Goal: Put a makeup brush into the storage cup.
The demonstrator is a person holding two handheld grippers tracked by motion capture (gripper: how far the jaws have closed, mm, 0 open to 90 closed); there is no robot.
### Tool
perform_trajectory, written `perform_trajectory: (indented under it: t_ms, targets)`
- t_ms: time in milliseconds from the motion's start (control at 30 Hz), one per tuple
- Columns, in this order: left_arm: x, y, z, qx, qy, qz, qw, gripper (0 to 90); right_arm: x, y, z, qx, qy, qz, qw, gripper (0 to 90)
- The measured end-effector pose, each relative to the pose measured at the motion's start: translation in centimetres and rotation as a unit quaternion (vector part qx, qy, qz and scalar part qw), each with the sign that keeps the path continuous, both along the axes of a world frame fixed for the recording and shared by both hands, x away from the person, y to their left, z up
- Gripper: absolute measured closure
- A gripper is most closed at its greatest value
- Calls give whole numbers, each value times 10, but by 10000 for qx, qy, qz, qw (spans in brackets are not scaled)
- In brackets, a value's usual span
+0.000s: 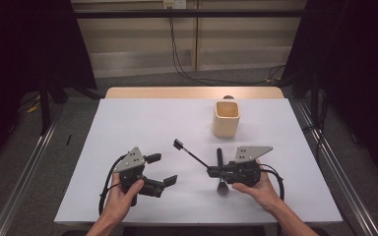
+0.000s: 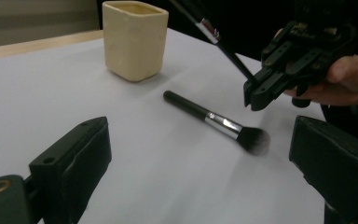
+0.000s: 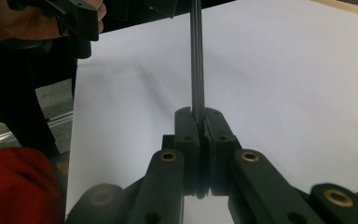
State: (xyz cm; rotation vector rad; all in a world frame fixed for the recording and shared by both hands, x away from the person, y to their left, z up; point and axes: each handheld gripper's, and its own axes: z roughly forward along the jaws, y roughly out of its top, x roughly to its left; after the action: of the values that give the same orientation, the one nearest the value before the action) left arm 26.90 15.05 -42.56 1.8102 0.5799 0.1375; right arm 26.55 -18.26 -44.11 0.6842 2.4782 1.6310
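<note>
My right claw [image 1: 210, 171] pinches the thin brush [image 1: 192, 153]; my left claw [image 1: 161, 169], wide open and empty, is nearer the fat brush [image 2: 216, 122], handle toward the desk's far edge.

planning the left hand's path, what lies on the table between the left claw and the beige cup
Bare white table in the high view. The round-headed brush lies to one side in the left gripper view, and the thin brush is raised, held in the right claw.

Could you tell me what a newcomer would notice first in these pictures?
Probably the right tongs, shut on a thin black brush held slanting above the white table. Next, the fluffy brush lying flat beside them, and the cream cup upright at the far side. The left tongs gape open.
</note>
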Motion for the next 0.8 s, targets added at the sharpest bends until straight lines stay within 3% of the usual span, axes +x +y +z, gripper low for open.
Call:
perform_trajectory:
  t_ms: [200,333,500,667,800]
  targets:
    - [1,-13,4,-73,-61,-298,9995,54,-3,0,2,70,-13,17,10000,860]
    - [3,-24,8,-30,-113,-393,9992,80,-4,0,2,59,-28,-19,10000,860]
    - [6,-37,10,-123,-207,-424,9988,107,-4,1,2,72,-38,4,10000,860]
    - [10,-44,11,-199,-104,-462,9987,220,-6,0,3,102,-78,-6,9999,860]
    - [10,-47,12,-54,-321,-437,9985,343,-6,-1,3,101,-95,-7,9999,860]
